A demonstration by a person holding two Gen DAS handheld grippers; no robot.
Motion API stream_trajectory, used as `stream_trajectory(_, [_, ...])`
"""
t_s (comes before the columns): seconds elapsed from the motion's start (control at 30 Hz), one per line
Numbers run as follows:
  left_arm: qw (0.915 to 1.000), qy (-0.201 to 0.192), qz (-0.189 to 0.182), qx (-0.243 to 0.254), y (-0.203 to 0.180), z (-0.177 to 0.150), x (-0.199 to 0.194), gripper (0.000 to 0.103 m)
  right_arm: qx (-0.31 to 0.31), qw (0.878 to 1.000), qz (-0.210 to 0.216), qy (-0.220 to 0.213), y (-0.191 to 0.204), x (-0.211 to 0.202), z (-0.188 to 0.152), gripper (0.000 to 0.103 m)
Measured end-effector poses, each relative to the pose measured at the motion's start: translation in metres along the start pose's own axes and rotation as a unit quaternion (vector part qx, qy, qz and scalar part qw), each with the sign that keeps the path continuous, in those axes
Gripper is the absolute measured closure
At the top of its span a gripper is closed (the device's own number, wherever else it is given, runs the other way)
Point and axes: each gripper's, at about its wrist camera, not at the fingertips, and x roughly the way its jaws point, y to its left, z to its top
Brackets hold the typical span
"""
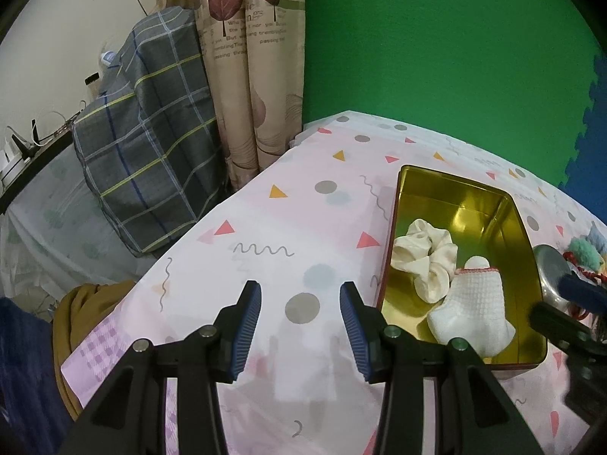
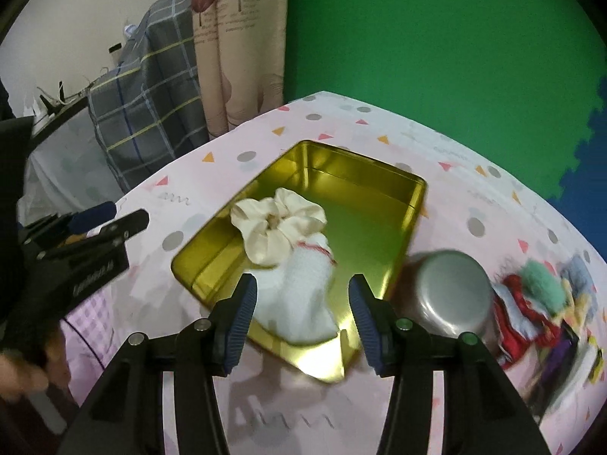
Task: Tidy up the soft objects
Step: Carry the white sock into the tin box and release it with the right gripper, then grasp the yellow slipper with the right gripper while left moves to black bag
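— Two soft things lie in the tin, am I right?

— Yes. But begin with the biggest thing: the table under a pale pink cloth printed with triangles, dots and squiggles point(image 1: 265, 235). On it stands the open rectangular gold metal tin with a dark red outer wall point(image 2: 379, 197), its far half bare.

— And in the near half?

— A white waffle-knit sock with a red-stitched cuff point(image 1: 474, 311) lies at the near end, the cuff pointing toward the middle of the tin. A cream satin scrunchie point(image 1: 421, 258) sits just beyond it, touching the sock.

— What is beside the tin?

— On its right, just beside the wall, stands a round silver metal pot point(image 2: 451, 292). Farther right is a blurred heap of coloured soft pieces, red, teal, pale blue, yellow and purple point(image 2: 538, 303); I cannot tell the single items apart.

— The grippers?

— The right gripper point(image 2: 301, 303) hangs over the near end of the tin, above the sock. Its jaws are spread and pinch nothing; the pads do not press on the sock. The left gripper point(image 1: 299, 318) is over bare cloth to the left of the tin, jaws also spread, nothing between them.
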Motion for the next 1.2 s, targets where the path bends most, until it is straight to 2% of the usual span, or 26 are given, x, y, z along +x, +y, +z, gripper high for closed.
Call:
stream_trajectory(0.17, [1.0, 0.0, 0.002, 0.007, -0.003, -0.001, -0.001, 0.059, 0.034, 0.999, -0.032, -0.001, -0.042, -0.023, -0.026, 0.055])
stream_trajectory(0.33, [0.9998, -0.006, -0.001, 0.021, -0.011, -0.003, -0.004, 0.059, 0.084, 0.993, -0.083, -0.005, -0.109, -0.054, -0.058, 0.055])
stream_trajectory(0.5, [0.9991, -0.01, -0.01, 0.039, -0.023, -0.005, -0.01, 0.059, 0.139, 0.979, -0.148, -0.011, -0.183, -0.088, -0.085, 0.055])
stream_trajectory(0.7, [0.9975, -0.019, -0.023, 0.065, -0.041, -0.005, -0.022, 0.059, 0.191, 0.957, -0.219, -0.001, -0.262, -0.108, -0.117, 0.055])
stream_trajectory(0.77, [0.9966, -0.017, -0.036, 0.072, -0.049, -0.006, -0.026, 0.059, 0.199, 0.953, -0.23, 0.003, -0.282, -0.107, -0.125, 0.055])
stream_trajectory(0.9, [0.9937, -0.017, -0.058, 0.094, -0.07, -0.006, -0.037, 0.059, 0.228, 0.946, -0.232, 0.0, -0.317, -0.101, -0.141, 0.046])
stream_trajectory(1.0, [0.9898, -0.01, -0.089, 0.111, -0.091, -0.009, -0.045, 0.059, 0.239, 0.941, -0.24, 0.009, -0.339, -0.088, -0.145, 0.046])
stream_trajectory(1.2, [0.9786, 0.002, -0.135, 0.155, -0.145, -0.019, -0.056, 0.058, 0.239, 0.94, -0.244, 0.017, -0.367, -0.063, -0.14, 0.044])
